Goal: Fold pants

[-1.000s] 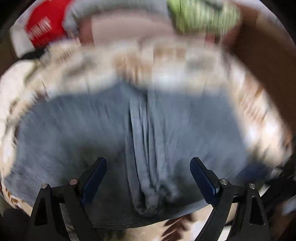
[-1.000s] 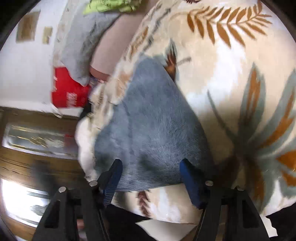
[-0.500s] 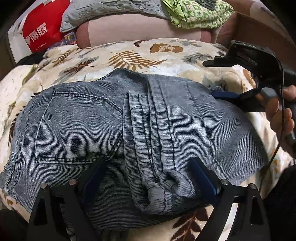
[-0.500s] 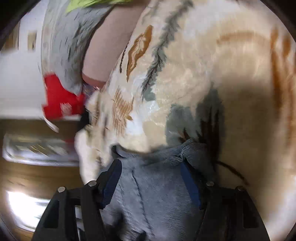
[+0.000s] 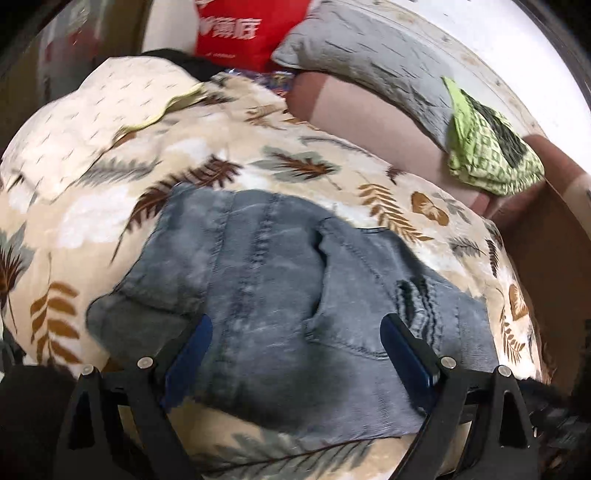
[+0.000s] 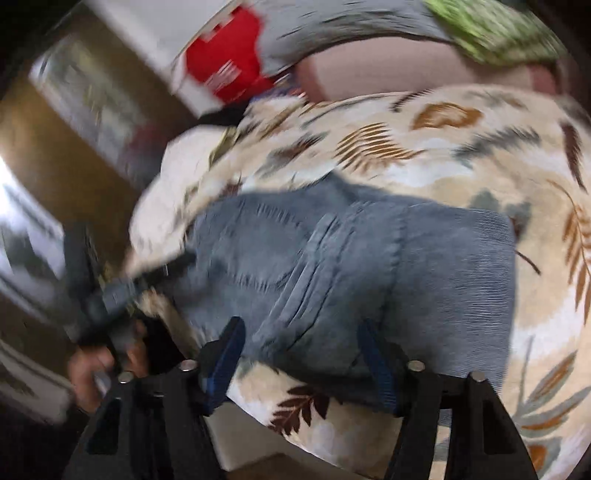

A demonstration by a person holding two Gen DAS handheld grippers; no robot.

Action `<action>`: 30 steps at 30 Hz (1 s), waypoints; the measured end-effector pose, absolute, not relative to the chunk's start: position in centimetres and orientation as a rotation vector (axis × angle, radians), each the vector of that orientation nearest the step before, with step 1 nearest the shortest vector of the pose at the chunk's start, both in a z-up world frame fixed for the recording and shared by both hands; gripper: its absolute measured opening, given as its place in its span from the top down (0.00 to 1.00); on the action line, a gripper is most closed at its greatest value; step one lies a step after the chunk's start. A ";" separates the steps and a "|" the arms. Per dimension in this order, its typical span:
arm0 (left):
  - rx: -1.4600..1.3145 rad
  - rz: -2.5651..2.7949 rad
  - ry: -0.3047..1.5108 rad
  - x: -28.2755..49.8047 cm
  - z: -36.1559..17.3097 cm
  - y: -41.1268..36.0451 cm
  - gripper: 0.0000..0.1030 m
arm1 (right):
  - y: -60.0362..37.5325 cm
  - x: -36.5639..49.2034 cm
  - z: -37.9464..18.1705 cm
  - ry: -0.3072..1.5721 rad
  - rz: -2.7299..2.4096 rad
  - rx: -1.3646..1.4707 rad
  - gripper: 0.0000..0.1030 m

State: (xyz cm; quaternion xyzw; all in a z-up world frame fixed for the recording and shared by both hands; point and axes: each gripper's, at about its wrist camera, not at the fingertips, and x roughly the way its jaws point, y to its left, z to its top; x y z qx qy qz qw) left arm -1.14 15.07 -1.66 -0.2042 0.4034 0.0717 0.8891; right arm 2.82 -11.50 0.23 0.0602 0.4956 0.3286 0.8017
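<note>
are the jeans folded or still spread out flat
Folded. The jeans lie as a compact stacked bundle on the leaf-print blanket, with layered seams and doubled edges visible; no legs stretch out.

A leaf-print blanket (image 5: 229, 155) covered the bed; far behind lay a grey pillow (image 5: 365, 55), green cloth (image 5: 487, 155) and red bag (image 5: 240, 29).

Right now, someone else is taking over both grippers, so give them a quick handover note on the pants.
Left gripper: open, holding nothing, above the pants.
Right gripper: jaws have just been closing but stand apart, nothing pinched.
Pants: folded into a compact bundle on the leaf-print blanket.
Done: the main folds.
Left: probably only tidying the loose near edge, if anything.
</note>
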 end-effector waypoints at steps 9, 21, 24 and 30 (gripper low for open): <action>-0.422 0.136 0.827 -1.8 -1.6 15.2 0.10 | -7.6 3.3 -3.7 1.080 0.673 -0.074 0.70; -0.417 0.151 0.821 -1.5 -0.8 15.0 0.10 | -9.0 2.4 -1.1 0.985 0.778 0.058 0.86; -0.388 0.124 0.817 -0.8 0.2 13.7 0.10 | -8.2 2.8 -5.4 1.090 0.781 0.062 0.83; -0.303 0.020 0.828 2.1 2.1 9.0 0.10 | -10.2 3.2 -5.1 1.085 0.815 0.219 0.64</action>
